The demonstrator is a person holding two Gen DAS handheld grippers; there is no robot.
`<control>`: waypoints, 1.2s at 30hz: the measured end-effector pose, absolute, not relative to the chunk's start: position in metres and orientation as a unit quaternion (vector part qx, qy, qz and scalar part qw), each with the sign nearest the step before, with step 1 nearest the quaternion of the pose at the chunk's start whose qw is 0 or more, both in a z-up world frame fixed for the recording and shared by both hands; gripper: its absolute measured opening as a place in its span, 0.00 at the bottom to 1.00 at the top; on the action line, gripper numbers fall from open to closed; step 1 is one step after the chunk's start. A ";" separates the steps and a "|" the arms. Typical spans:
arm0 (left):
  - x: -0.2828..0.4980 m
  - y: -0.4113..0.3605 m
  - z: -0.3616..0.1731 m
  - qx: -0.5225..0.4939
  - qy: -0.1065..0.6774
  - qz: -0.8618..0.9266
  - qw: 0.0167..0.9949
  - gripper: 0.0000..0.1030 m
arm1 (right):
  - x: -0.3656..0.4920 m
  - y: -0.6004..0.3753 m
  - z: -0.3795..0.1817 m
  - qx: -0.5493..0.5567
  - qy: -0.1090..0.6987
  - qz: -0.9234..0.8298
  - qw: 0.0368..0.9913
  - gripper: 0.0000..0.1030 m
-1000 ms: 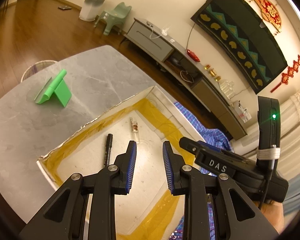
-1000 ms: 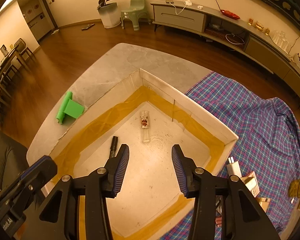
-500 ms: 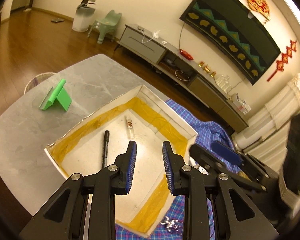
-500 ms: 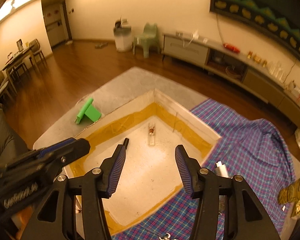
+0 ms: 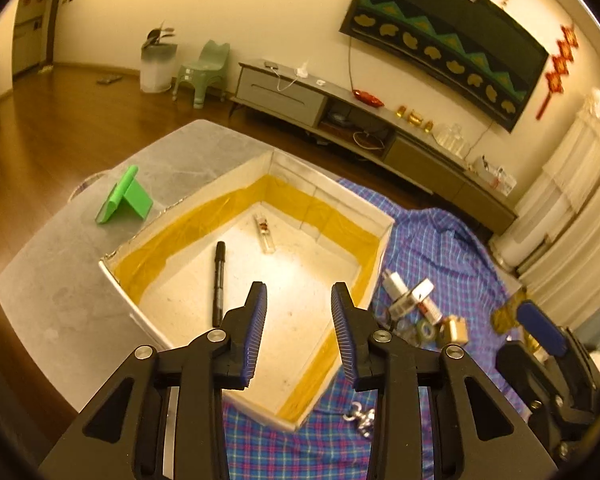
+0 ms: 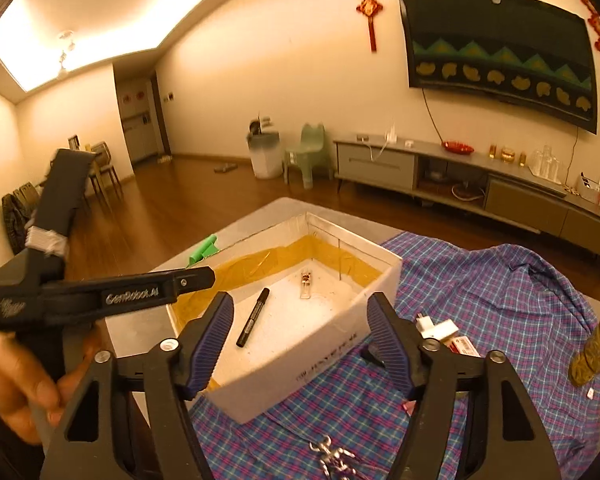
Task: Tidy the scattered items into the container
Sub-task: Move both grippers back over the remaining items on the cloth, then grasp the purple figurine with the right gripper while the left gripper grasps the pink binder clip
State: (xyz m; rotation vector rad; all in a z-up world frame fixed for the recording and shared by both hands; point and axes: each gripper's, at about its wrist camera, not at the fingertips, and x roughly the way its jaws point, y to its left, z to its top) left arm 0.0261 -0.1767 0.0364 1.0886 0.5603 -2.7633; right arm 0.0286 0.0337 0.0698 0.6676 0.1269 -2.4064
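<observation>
A white box (image 5: 385, 236) lined with yellow tape stands on the table, with a black marker (image 5: 219, 280) and a clear lighter (image 5: 265, 234) lying inside. My left gripper (image 5: 299, 292) hovers over the box's near end, its jaws opening, nothing between them. My right gripper (image 6: 300, 308) hangs in front of the box wall (image 6: 332, 340), its jaws opening wide and empty. Scattered on the plaid cloth (image 6: 500, 300) are a white plug (image 6: 426, 325), a red-and-white packet (image 6: 460, 344), a bunch of keys (image 6: 334, 460) and an olive pouch (image 6: 594, 352).
A green stand (image 5: 126, 200) sits on the grey tabletop (image 5: 52, 292) left of the box. More small items, among them a tape roll (image 5: 424, 330) and a small wooden box (image 5: 456, 328), cluster right of the box. A hand (image 6: 16, 380) holds the left gripper's handle.
Both grippers have drawn back from inside the box and risen, bringing the items on the cloth into view. The right jaws have spread much wider; the left jaws have opened a little.
</observation>
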 end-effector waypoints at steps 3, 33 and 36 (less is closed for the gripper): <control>0.034 -0.166 0.034 0.358 0.162 -0.917 0.062 0.34 | 0.037 0.063 0.046 0.252 0.022 -0.916 0.312 0.69; -0.042 -0.027 -0.064 0.486 0.113 -0.863 -0.082 0.44 | 0.030 0.075 -0.132 0.418 0.179 -0.841 0.295 0.40; -0.056 -0.016 -0.068 0.476 0.103 -0.866 -0.109 0.46 | 0.027 0.081 -0.129 0.434 0.168 -0.837 0.288 0.13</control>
